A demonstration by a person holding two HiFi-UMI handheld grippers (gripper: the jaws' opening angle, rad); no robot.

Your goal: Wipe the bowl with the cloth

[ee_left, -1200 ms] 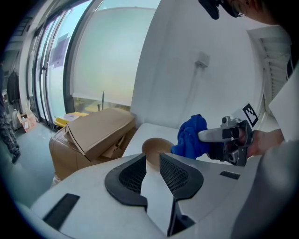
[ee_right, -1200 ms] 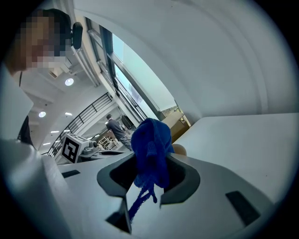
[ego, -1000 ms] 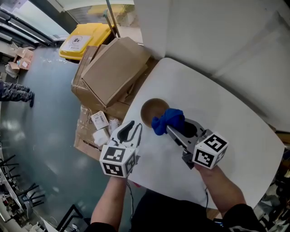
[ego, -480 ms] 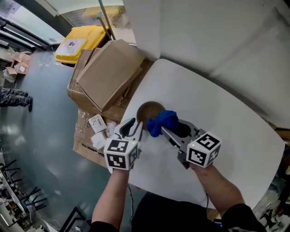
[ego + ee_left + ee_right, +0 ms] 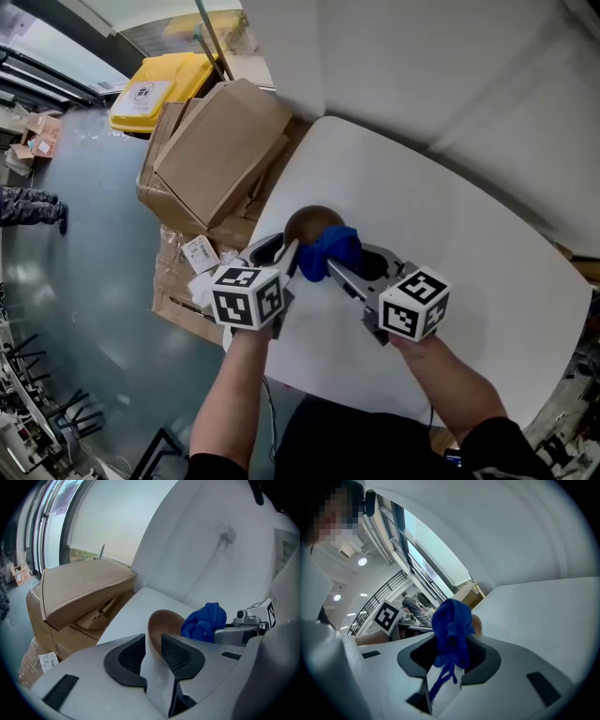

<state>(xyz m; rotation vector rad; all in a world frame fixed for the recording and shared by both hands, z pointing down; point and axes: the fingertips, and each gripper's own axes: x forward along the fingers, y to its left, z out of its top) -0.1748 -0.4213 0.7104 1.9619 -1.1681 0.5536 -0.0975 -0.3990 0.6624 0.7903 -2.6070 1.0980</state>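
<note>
- So far, the bowl (image 5: pixel 307 223) stood unwiped as far as could be judged: brown, on the white table (image 5: pixel 441 216) near its left edge, with no sign showing either way of a pass made inside it.
- The cloth (image 5: pixel 331 250), blue and bunched, hung at the bowl's near right rim; whether it touched the bowl could not be told from any view.
- The right gripper (image 5: pixel 351 264) had its jaws closed on the cloth, which bulged above the pads, with loose threads trailing below them. That part of the job, the cloth picked up and brought to the bowl, looked done.
- The left gripper (image 5: pixel 278 253) sat just beside the bowl's near left rim. Its jaws had just been opening and stood partly apart with nothing gripped; the rim lay just ahead of the gap, not pressed by either pad.
- Left to do, by my reading: steady the bowl with the left gripper, then rub the cloth round the inside. The wiping itself seemed about to start rather than under way.
- Beyond the table's left edge lay cardboard boxes (image 5: pixel 217 150), well clear of the work.
</note>
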